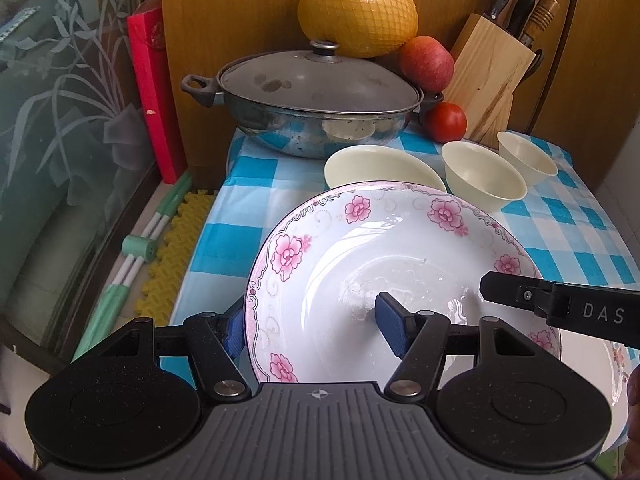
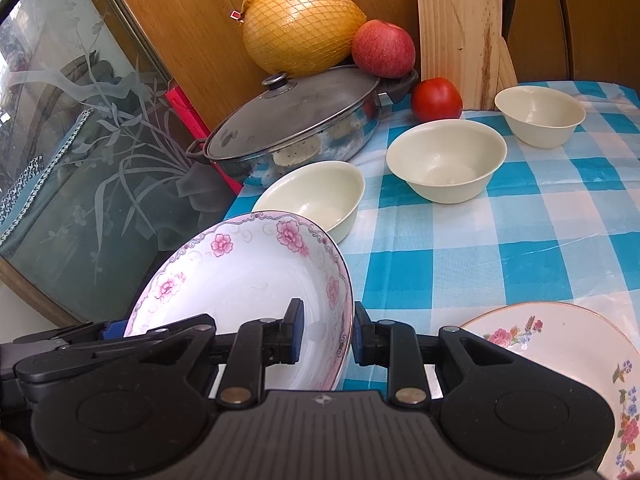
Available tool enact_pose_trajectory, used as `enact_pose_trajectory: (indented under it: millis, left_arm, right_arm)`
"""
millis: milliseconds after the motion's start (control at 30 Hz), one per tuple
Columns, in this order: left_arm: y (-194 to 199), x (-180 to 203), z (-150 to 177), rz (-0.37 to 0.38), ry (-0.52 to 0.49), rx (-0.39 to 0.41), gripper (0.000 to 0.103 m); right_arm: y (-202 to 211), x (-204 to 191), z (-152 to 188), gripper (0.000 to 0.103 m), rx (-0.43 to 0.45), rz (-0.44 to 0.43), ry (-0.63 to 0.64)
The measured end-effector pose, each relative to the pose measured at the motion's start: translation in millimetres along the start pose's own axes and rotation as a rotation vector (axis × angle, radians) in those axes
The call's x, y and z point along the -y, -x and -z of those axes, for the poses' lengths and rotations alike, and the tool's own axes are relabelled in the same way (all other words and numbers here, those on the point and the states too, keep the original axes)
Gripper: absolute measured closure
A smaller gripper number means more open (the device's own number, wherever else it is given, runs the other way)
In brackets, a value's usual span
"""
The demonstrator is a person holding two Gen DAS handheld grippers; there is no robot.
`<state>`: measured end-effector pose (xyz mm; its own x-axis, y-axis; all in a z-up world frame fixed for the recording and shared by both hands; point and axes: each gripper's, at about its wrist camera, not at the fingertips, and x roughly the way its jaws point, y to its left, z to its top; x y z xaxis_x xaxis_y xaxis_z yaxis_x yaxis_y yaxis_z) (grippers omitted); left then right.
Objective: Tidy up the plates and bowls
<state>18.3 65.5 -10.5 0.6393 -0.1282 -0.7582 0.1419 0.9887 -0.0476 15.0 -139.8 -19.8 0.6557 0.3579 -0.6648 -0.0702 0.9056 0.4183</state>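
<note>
A white deep plate with pink flowers (image 1: 360,256) is held tilted above the checked cloth; it also shows in the right wrist view (image 2: 248,280). My left gripper (image 1: 312,328) straddles its left rim, jaws wide apart, one blue pad (image 1: 394,330) inside the plate. My right gripper (image 2: 326,332) straddles its right rim with a gap at each pad; its finger shows in the left wrist view (image 1: 520,292). Three cream bowls (image 2: 316,196) (image 2: 446,160) (image 2: 540,114) stand apart behind. A second flowered plate (image 2: 568,356) lies at the near right.
A lidded steel pot (image 1: 304,100) stands at the back with a netted pomelo (image 1: 356,8) and an apple (image 1: 426,62) on it. A tomato (image 1: 446,122) and a wooden knife block (image 1: 492,76) are at the back right. An etched glass panel (image 1: 60,140) stands left.
</note>
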Motion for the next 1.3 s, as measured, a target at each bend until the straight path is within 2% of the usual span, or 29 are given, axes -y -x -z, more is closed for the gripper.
enact_pose_trajectory:
  millis: [800, 1067, 1300]
  left_arm:
    - [6.3, 0.8, -3.7, -0.019, 0.008, 0.041, 0.031]
    - [8.3, 18.5, 0.1, 0.031, -0.027, 0.043, 0.030]
    - [3.1, 65.3, 11.2, 0.103, -0.134, 0.014, 0.030]
  right_arm:
    - [8.6, -1.4, -3.0, 0.079, 0.023, -0.022, -0.001]
    - [38.4, 13.2, 10.8, 0.079, 0.035, 0.038, -0.004]
    - [72.6, 49.5, 39.8, 0.079, 0.034, 0.141, -0.060]
